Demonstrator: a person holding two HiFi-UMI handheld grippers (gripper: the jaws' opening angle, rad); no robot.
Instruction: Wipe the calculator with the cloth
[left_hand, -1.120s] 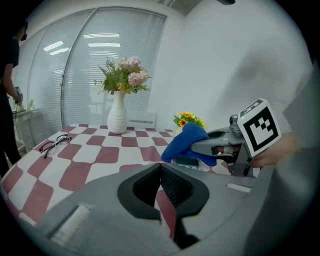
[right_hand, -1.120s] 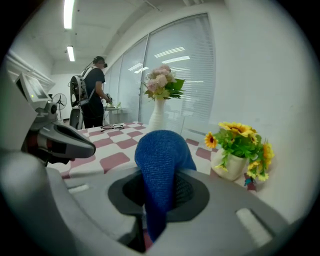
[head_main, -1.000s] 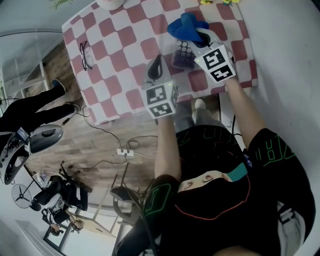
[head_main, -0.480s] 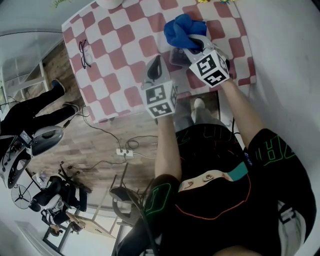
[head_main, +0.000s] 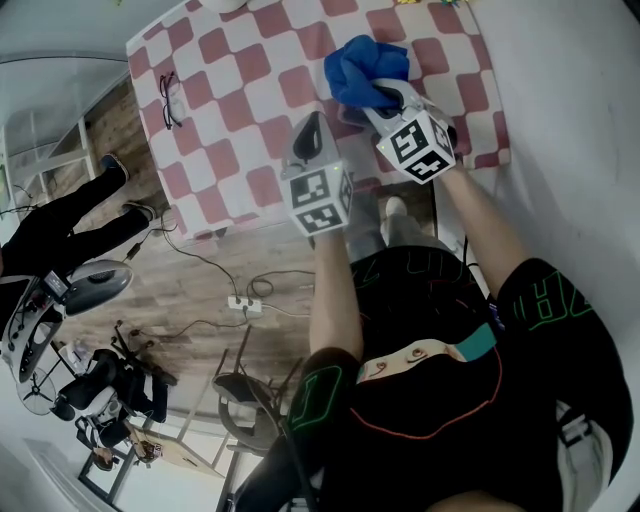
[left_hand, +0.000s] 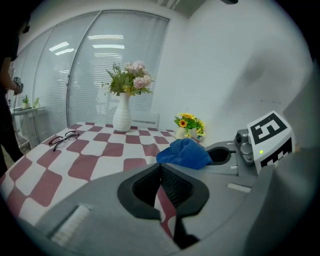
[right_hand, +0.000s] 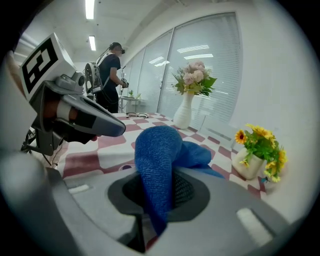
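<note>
My right gripper (head_main: 378, 92) is shut on a bunched blue cloth (head_main: 363, 66), and the cloth rests on the checkered table (head_main: 250, 90). In the right gripper view the cloth (right_hand: 157, 150) hangs out between the jaws and spreads forward. The calculator lies under the cloth and gripper. Only a dark edge of it (head_main: 346, 115) shows. My left gripper (head_main: 308, 135) hovers just left of it, jaws together with nothing between them. In the left gripper view the cloth (left_hand: 184, 153) lies ahead to the right.
A pair of glasses (head_main: 170, 97) lies at the table's far left. A white vase of flowers (left_hand: 122, 115) and a small pot of yellow flowers (left_hand: 188, 127) stand at the far edge. A person (right_hand: 112, 75) stands beyond the table, and cables cross the floor.
My right gripper has carried the cloth left and farther onto the calculator, which showed a second ago and is now almost covered. The left gripper has barely moved.
</note>
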